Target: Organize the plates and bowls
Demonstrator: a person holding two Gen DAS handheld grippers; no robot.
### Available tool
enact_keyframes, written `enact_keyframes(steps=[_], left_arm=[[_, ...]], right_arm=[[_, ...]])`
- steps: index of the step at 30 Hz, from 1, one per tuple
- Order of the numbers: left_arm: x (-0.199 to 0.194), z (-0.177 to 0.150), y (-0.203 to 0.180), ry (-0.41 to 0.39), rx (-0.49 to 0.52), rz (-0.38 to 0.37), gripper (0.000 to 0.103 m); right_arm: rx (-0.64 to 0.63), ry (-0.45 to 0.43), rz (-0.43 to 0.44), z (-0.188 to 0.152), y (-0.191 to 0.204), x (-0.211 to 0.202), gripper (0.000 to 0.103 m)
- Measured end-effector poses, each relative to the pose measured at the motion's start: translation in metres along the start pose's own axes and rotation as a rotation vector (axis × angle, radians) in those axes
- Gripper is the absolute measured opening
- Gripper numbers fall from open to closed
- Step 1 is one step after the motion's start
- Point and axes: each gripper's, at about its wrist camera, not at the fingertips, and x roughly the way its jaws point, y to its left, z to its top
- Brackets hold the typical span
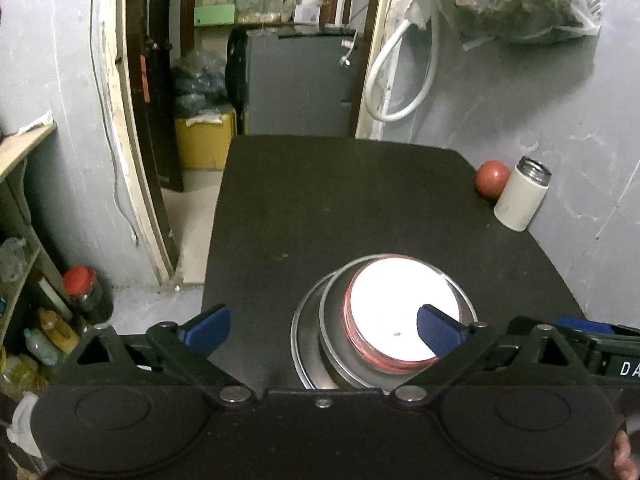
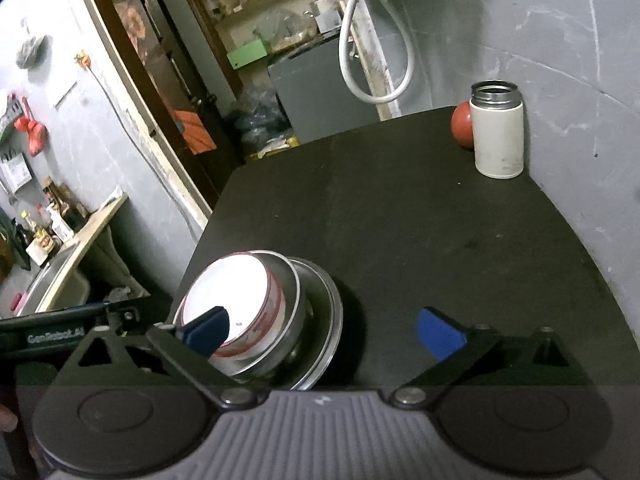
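On the near part of the dark table (image 1: 320,208) stands a stack: a steel plate (image 1: 306,344) at the bottom, a steel bowl (image 1: 336,340) on it, and a white bowl with a red-patterned rim (image 1: 396,304) nested on top. The left gripper (image 1: 324,326) hovers above the stack with its blue-padded jaws spread wide, holding nothing. The right gripper (image 2: 324,330) is likewise spread and empty, just right of the stack. Its neighbour's frame reads "GenRobot.AI". A white steel-mouthed flask (image 2: 498,136) and a red ball (image 2: 462,124) stand touching at the far right corner.
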Motion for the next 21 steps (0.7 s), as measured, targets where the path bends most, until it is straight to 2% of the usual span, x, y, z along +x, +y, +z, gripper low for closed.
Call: enact_keyframes(steps=[11,21], left_arm=[[-0.012,-0.012,0.006,-0.018,0.002,0.006,0.102],[-0.026,-0.017,0.022,-0.039,0.033,-0.021,0.102]], right_arm=[[-0.027,-0.027,-0.038,-0.009,0.010,-0.008,0.103],[-0.019,-0.059,-0.085,-0.014,0.033,-0.019,0.103]])
